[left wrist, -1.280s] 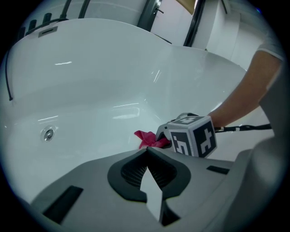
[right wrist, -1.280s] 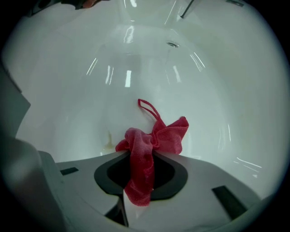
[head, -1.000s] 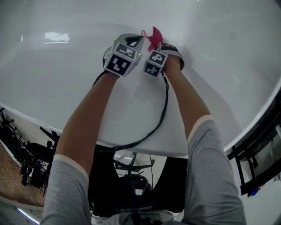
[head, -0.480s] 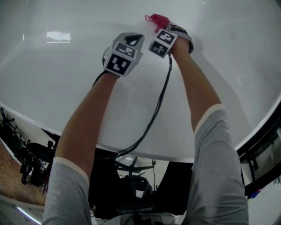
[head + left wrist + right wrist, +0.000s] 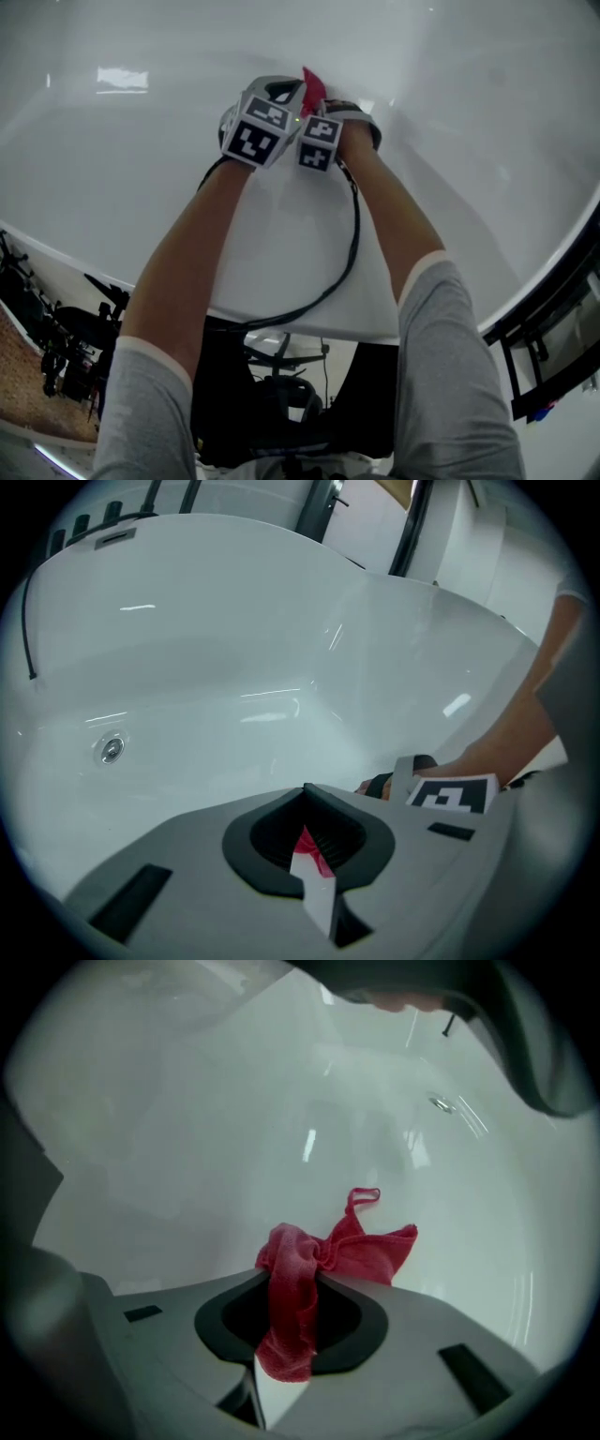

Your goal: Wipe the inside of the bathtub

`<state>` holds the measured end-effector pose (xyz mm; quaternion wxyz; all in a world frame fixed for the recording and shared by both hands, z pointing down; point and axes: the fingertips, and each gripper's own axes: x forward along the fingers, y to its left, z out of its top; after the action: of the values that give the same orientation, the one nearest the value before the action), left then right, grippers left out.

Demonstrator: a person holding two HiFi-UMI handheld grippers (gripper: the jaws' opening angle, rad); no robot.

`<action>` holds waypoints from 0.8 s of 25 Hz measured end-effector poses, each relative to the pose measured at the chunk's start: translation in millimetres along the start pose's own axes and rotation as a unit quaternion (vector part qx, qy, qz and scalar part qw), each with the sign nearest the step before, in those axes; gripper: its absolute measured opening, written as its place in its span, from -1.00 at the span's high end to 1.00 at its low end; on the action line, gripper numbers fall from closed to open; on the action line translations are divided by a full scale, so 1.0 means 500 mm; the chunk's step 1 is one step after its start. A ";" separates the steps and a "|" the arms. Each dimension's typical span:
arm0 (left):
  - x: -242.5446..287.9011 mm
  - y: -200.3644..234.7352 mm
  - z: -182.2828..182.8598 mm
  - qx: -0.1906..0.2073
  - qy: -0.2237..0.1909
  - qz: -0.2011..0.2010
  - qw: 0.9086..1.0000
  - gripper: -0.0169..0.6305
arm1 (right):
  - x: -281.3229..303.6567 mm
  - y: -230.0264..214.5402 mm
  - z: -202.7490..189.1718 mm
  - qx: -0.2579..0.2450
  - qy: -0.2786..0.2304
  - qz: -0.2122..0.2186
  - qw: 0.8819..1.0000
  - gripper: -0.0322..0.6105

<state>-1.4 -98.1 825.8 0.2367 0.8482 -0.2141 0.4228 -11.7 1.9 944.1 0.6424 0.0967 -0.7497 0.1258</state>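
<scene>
A white bathtub [image 5: 141, 178] fills the head view, and both my grippers are down inside it, side by side and nearly touching. My right gripper [image 5: 317, 1274] is shut on a red cloth [image 5: 361, 1246]; the cloth bunches out past the jaws onto the tub wall, and a strip hangs back into the black recess. From the head view the cloth [image 5: 312, 86] peeks out just above the two marker cubes. My left gripper [image 5: 305, 794] has its jaws together; only a small red sliver shows in its recess. The right gripper's marker cube [image 5: 452, 795] sits at its right.
The drain [image 5: 112, 749] lies on the tub floor, far left of the left gripper; it also shows as drain [image 5: 441, 1104]. A black cable [image 5: 349, 246] loops between my arms. A dark frame [image 5: 553, 309] runs past the tub rim at right, and equipment [image 5: 56, 352] stands on the floor at left.
The right gripper with the cloth swung up and to the right half a second ago, then came back down beside the left gripper. The left gripper has barely moved.
</scene>
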 end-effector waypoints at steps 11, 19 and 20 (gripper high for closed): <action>0.003 -0.028 0.028 0.025 -0.013 -0.016 0.999 0.93 | -0.027 -0.246 -0.198 0.034 0.122 -0.131 0.983 0.60; 0.006 -0.063 0.030 0.025 -0.010 -0.022 0.999 0.93 | -0.028 -0.081 -0.214 0.030 0.136 -0.044 0.989 0.62; 0.005 -0.066 0.028 0.024 -0.009 -0.022 0.999 0.93 | -0.027 -0.047 -0.207 0.028 0.132 -0.021 0.991 0.62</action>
<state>27.1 -80.5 812.9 0.2237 0.8621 -0.1871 0.4144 94.7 11.7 947.1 0.7351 0.1131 -0.6525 0.1454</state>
